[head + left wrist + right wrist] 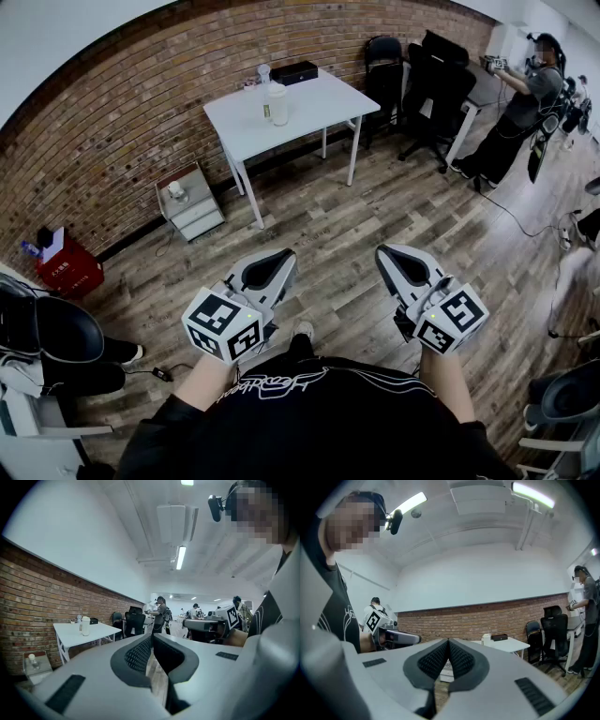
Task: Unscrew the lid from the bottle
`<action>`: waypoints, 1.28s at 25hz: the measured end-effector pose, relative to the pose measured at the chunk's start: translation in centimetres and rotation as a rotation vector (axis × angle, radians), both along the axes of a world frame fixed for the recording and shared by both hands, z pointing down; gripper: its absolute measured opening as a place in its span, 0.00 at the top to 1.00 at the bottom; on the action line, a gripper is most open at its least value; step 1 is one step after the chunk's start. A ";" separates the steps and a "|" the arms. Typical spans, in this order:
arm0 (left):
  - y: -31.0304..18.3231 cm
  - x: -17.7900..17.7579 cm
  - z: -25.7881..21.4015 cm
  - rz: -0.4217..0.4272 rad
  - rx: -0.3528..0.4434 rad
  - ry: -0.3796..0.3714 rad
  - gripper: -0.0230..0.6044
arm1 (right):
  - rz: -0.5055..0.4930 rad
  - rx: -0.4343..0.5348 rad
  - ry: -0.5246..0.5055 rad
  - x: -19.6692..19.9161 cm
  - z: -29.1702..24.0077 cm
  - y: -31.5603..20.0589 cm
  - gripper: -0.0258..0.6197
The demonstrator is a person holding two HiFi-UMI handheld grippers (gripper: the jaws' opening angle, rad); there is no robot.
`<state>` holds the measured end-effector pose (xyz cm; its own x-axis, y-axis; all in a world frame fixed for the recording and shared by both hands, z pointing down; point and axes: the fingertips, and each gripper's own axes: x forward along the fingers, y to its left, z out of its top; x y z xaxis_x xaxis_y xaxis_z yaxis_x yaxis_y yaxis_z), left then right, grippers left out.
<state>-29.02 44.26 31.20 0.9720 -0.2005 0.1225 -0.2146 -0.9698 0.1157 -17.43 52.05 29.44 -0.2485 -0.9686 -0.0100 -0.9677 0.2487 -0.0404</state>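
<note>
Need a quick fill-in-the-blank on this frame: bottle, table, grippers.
1. The pale bottle stands on the ____ table.
2. The left gripper and right gripper both have jaws ____, holding nothing.
3. The wall behind the table is ____.
Missing: white; shut; brick.

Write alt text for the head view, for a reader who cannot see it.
Seen from above, a person holds the left gripper and the right gripper, both shut and empty, over a wooden floor. Far ahead of them, a pale bottle stands on a white table against a brick wall.
</note>
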 end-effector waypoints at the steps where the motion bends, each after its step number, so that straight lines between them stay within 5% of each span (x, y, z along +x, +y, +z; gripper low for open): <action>1: 0.1 0.1 -0.1 0.002 0.002 -0.001 0.90 | 0.002 0.000 0.001 0.1 -0.1 0.1 0.96; 13: -1.7 1.1 0.2 0.006 -0.012 0.008 0.89 | -0.009 0.007 -0.044 1.2 0.1 -1.4 0.97; 15: -2.9 1.3 0.6 -0.011 -0.036 0.026 0.89 | -0.014 -0.004 -0.070 1.8 0.6 -2.0 0.89; 19: -5.8 2.2 2.1 -0.032 -0.081 0.045 0.60 | -0.015 -0.025 -0.086 3.2 1.8 -3.8 0.68; 23: -9.1 4.0 3.7 -0.027 -0.097 0.043 0.49 | -0.003 -0.033 -0.101 5.5 2.9 -6.5 0.56; 32: -21.7 11.0 6.1 -0.065 -0.113 0.024 0.40 | 0.032 -0.062 -0.156 13.4 4.5 -17.1 0.46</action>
<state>-17.97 22.57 37.32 0.9603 -0.2496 0.1246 -0.2726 -0.9343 0.2298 -4.06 34.98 33.93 -0.2171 -0.9761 0.0135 -0.9560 0.2098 -0.2052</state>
